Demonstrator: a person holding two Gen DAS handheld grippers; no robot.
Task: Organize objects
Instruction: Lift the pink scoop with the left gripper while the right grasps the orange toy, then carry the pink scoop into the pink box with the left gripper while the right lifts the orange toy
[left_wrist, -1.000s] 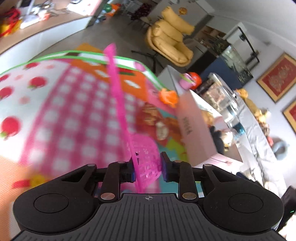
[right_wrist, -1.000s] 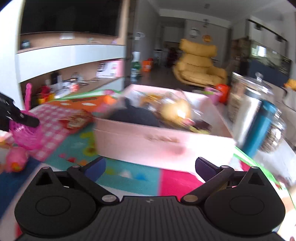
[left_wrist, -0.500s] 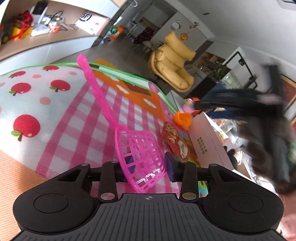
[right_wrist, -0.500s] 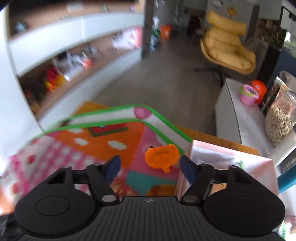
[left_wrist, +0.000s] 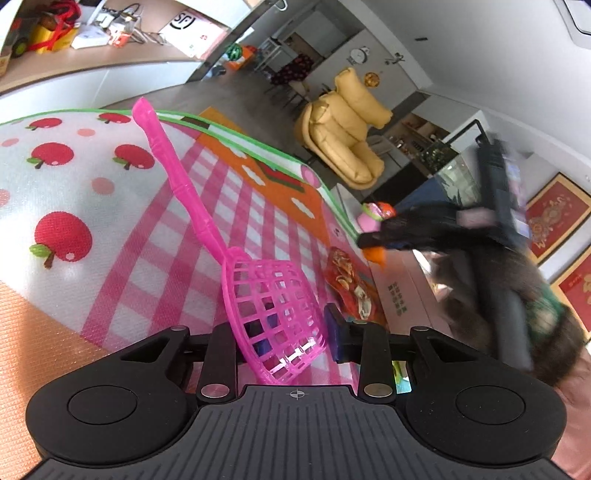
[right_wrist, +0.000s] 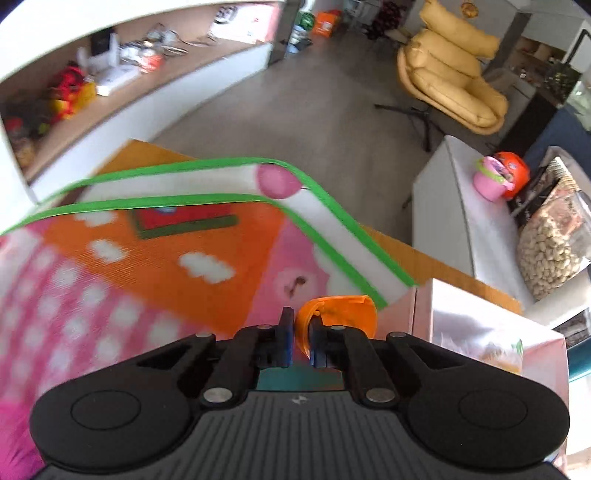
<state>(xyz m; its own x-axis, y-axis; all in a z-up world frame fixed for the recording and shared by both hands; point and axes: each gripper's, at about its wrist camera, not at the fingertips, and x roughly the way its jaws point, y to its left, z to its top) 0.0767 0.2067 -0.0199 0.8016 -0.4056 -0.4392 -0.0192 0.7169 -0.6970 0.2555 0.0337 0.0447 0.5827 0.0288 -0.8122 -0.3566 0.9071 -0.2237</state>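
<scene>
Left gripper has the pink sieve between its jaws, which have just been closing in on it; the right pad looks a shade off the mesh, so whether it's truly pinched I can't tell. The sieve is translucent pink plastic, square-grid basket, long ridged handle slanting up and away over the mat, the apples and pink checks. Over by the box, the right gripper is narrowed right down, jaws nipping the rim of the orange cup, a small glossy shell at the mat's pink corner.
</scene>
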